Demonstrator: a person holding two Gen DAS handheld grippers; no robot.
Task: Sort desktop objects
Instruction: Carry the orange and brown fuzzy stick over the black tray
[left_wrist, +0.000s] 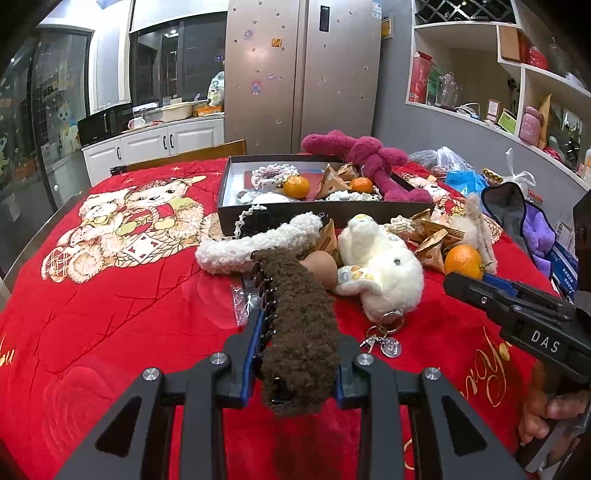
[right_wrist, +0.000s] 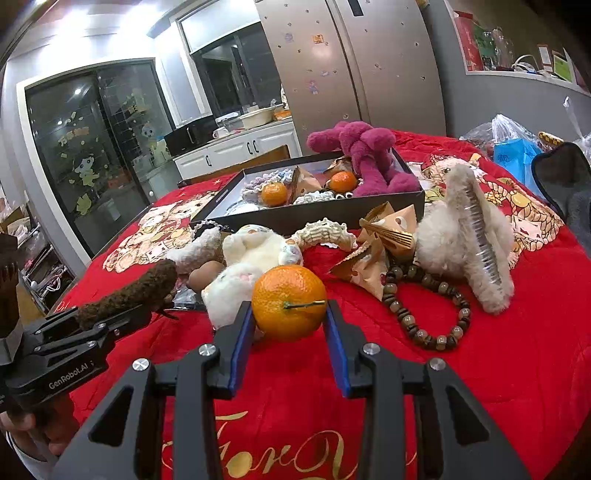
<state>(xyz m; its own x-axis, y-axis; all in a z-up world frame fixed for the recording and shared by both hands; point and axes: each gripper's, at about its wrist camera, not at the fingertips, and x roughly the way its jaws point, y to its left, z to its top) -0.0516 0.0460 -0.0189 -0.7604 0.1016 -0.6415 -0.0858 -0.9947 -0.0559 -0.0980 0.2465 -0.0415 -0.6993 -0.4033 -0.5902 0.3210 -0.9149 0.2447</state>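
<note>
Table (left_wrist: 110, 314): red plush blanket with bear print, clutter piled mid-table, box at the far side.
Box (right_wrist: 314, 216): dark, open-topped, already holding two oranges, snack packets and a magenta plush hanging over the rim. Sits straight ahead of both claws, past the pile. Probably the drop spot.
White plush (left_wrist: 380, 273): lying between the two claws, right on the path to the box.
Left claw (left_wrist: 295, 373): closed partway on a brown fuzzy hair clip (left_wrist: 299, 332), long axis pointing away toward the box.
Right claw (right_wrist: 290, 332): closed partway on an orange (right_wrist: 290, 301), stem facing the camera, looks lifted off the blanket, hard to say for sure.
Nearer arm: pretty much even.
Only in right view: bead bracelet (right_wrist: 428, 306), beige clip teeth.
Only in left view: keyring (left_wrist: 388, 341) on the plush.
</note>
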